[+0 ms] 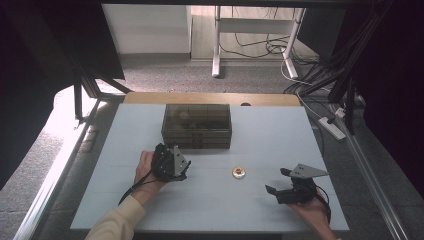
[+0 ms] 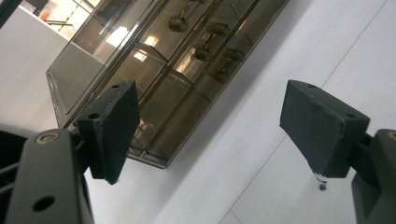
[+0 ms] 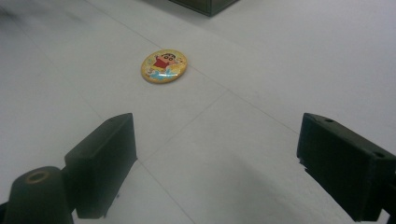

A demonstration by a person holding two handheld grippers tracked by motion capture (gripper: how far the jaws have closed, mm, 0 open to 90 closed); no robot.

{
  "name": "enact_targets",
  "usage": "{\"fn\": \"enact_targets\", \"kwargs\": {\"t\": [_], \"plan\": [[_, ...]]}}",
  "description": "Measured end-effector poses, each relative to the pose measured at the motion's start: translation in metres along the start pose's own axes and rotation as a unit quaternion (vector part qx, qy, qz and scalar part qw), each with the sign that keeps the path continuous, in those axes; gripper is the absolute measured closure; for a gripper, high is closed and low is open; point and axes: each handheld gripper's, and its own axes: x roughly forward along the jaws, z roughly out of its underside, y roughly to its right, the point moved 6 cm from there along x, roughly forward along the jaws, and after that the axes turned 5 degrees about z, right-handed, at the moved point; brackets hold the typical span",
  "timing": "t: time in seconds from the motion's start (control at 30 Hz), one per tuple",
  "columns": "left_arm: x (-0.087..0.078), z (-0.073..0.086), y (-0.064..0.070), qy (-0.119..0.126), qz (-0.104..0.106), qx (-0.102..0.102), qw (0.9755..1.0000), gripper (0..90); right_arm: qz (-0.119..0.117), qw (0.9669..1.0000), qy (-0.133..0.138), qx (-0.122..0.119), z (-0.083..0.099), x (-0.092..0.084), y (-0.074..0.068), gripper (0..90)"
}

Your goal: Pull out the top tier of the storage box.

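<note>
- Reaching for the badge (image 3: pixel 163 66) with your right gripper (image 3: pixel 212 168) looks like the step in hand; its jaws stand wide with nothing between them, and the badge lies flat on the table (image 1: pixel 270 135), ahead of the fingers (image 3: pixel 100 163) and apart from them, nearer the left finger's line than the middle of the gap.
- Coming in on that line could put one pad on top of the badge instead of beside its rim; centre the gap over the badge first.
- Pinching so thin and glossy a disc may make it skid or flip away, since the pads have little edge to catch; I judge a low, slow close safest.
- Your left gripper (image 2: pixel 215 135) is also wide and holds nothing, pointed at the box (image 2: pixel 159 70), with the badge well off to its side.
- Swinging that left gripper could knock the box, which sits behind the badge.
- In the high view the badge (image 1: pixel 238 173) lies between your two grippers, in front of the box (image 1: pixel 196 126).
</note>
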Motion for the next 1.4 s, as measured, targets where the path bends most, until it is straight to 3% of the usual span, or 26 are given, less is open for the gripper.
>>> {"fn": "enact_targets", "kwargs": {"t": [1.4], "plan": [[0.022, -0.018, -0.004, 0.003, -0.018, 0.03, 0.9994, 21.9, -0.001, 1.0, -0.008, -0.004, 0.001, 0.003, -0.001, 12.3]]}}
